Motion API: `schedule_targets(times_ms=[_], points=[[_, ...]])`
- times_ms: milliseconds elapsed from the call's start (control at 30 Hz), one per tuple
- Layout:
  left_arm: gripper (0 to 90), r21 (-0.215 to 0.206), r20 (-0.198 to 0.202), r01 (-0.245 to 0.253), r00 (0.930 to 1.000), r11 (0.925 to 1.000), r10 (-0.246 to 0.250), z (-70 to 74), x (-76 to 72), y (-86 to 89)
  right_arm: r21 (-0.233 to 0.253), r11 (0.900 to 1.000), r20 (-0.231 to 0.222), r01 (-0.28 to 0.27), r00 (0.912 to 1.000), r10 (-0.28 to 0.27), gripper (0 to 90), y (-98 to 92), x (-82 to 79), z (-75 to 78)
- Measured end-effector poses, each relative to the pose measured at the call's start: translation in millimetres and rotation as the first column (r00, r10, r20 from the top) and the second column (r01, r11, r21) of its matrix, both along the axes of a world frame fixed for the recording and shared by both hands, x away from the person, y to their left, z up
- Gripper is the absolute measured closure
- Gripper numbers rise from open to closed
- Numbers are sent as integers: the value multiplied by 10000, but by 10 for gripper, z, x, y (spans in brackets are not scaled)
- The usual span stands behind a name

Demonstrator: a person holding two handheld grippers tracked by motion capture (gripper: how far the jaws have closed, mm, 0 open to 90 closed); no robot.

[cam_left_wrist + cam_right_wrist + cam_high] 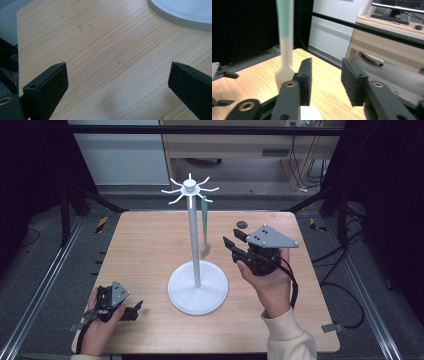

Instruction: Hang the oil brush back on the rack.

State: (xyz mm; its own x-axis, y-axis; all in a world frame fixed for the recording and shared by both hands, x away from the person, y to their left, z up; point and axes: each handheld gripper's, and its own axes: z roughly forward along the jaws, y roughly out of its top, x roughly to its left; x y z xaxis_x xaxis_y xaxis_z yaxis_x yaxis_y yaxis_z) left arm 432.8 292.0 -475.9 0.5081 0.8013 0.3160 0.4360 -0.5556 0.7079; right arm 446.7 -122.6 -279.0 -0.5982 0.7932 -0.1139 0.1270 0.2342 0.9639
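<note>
A green-handled brush (pixel 205 227) is hung from a hook of the white stand (pixel 197 270) mid-table. The right gripper (pixel 235 245) is held beside it, jaws apart; the left gripper (pixel 135 310) is rested on the table (pixel 150 245), jaws wide apart and empty.

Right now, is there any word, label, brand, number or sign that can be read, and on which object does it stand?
None can be read: the white stand, the hanging brush, the table and both grippers bear no legible text.
</note>
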Motion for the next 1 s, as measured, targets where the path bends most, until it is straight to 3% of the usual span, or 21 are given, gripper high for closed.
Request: schedule_targets(times_ms=[167, 333, 600, 833, 1000], points=[[23, -9, 17, -78, 10000, 10000, 78, -1, 7, 22, -146, 9993, -377, 355, 9986, -361, 450, -60, 58, -54], [23, -45, 64, -158, 9999, 9999, 159, 6, 9, 37, -490, 9924, -459, 1125, 9923, -1147, 325, -100, 142, -140], [23, -17, 160, -250, 9996, 9997, 250, 13, 8, 47, -726, 9821, -550, 1738, 9825, -1780, 141, -219, 255, -293], [23, -53, 187, -201, 9996, 9998, 202, 18, -6, 43, -704, 9764, -549, 2040, 9766, -2080, 107, -349, 314, -425], [23, -45, 198, -172, 9997, 9998, 173, 20, -8, 38, -879, 9699, -794, 2272, 9690, -2342, 105, -428, 372, -545]])
